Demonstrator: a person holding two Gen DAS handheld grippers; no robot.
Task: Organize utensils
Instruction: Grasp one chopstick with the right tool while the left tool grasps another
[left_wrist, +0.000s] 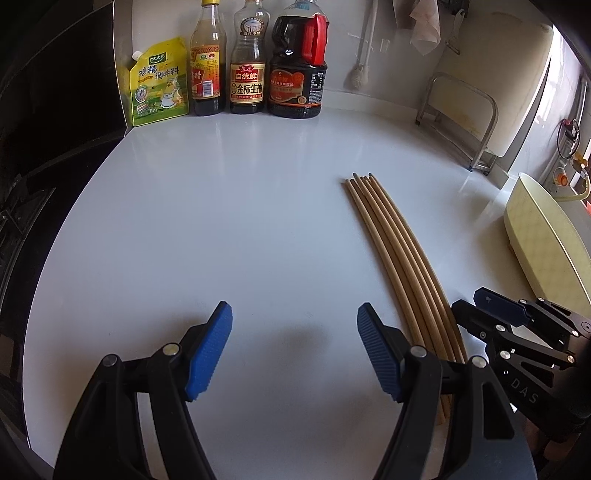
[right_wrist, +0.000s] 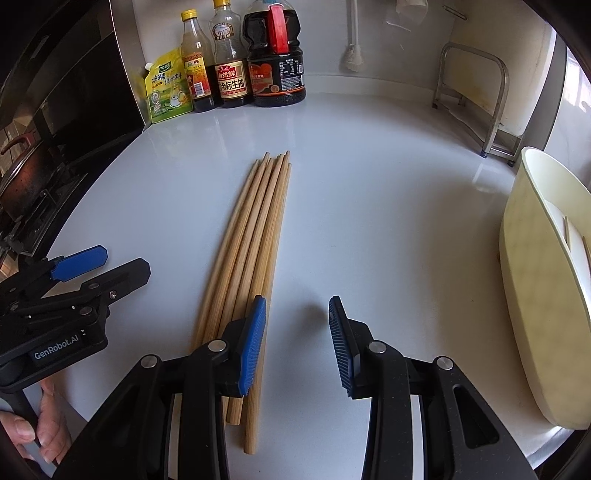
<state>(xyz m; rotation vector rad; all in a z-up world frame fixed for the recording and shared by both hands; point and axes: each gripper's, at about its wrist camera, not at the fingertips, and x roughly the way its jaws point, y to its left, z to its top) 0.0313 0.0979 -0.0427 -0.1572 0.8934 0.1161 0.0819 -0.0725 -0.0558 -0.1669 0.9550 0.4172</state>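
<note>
On white counter (right_wrist: 369, 206), chopsticks (right_wrist: 251, 236), sauce bottles (right_wrist: 229, 59)

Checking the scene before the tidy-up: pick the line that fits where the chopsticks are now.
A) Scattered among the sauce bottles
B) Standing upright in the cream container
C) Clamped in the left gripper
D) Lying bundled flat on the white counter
D: the chopsticks lie side by side on the white counter, while the left gripper and the right gripper both stand open with nothing between their pads.
</note>
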